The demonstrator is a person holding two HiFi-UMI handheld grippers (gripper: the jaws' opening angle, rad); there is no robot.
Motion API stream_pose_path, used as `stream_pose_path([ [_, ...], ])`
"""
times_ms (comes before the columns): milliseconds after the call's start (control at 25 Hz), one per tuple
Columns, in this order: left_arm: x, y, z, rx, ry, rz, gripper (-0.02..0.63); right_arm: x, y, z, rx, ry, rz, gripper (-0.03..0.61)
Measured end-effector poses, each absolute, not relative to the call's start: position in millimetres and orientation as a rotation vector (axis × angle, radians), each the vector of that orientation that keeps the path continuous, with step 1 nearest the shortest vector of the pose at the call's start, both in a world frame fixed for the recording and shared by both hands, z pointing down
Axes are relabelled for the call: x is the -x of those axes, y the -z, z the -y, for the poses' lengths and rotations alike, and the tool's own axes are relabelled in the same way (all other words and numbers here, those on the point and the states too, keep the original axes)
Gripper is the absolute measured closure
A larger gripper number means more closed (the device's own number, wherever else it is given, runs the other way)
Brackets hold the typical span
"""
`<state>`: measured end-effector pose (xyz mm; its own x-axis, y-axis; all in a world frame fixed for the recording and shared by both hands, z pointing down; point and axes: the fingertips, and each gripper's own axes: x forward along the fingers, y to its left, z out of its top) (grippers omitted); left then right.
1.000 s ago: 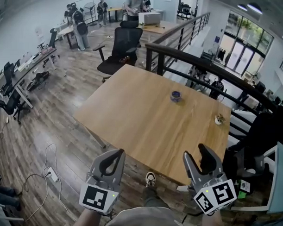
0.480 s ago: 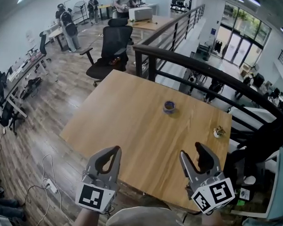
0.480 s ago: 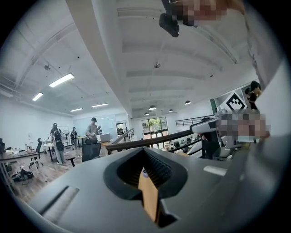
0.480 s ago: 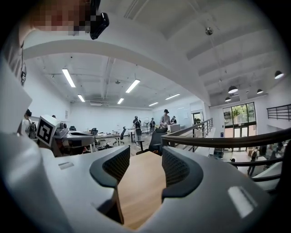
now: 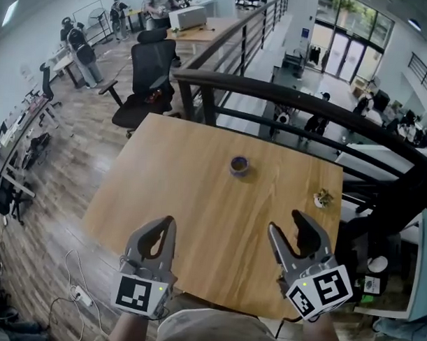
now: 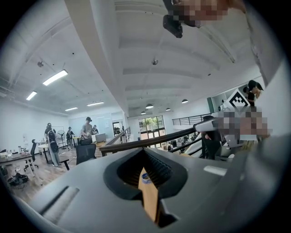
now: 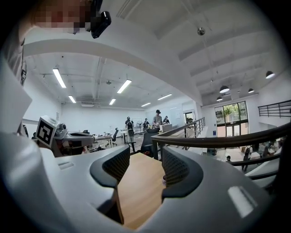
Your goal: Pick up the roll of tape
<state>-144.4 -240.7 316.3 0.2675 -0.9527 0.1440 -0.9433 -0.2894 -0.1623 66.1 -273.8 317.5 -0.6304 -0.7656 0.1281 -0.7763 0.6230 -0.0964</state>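
A small roll of tape (image 5: 239, 165), bluish with a pale core, lies flat on the wooden table (image 5: 178, 179), a little beyond its middle. Both grippers hover over the table's near edge, well short of the roll. My left gripper (image 5: 167, 225) is shut with nothing in it. Through the thin slit between its jaws, the left gripper view shows the roll of tape (image 6: 146, 178) far ahead. My right gripper (image 5: 293, 226) is open and empty. In the right gripper view a wide gap between the jaws of the right gripper (image 7: 145, 159) shows bare table.
A small pale object (image 5: 322, 199) lies near the table's right edge. A dark railing (image 5: 286, 99) runs behind the table's far side. A black office chair (image 5: 143, 73) stands at the far left, with people and desks beyond it.
The view has moved forward: the table and the tape sit nearer and lower in the picture, and both grippers now reach over the near edge. Neither gripper's jaws have changed.
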Motion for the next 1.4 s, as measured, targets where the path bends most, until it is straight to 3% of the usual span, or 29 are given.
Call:
stream_pose_path([
  [640,143,-309,292,2.646,0.312,-1.589,0.614,-67,-315,293,-1.559,-0.223,2.616,0.372],
  [1400,210,-320,337,2.741,0.247,-1.429,0.614,-11,-329,337,-1.735,-0.280,2.457,0.373],
])
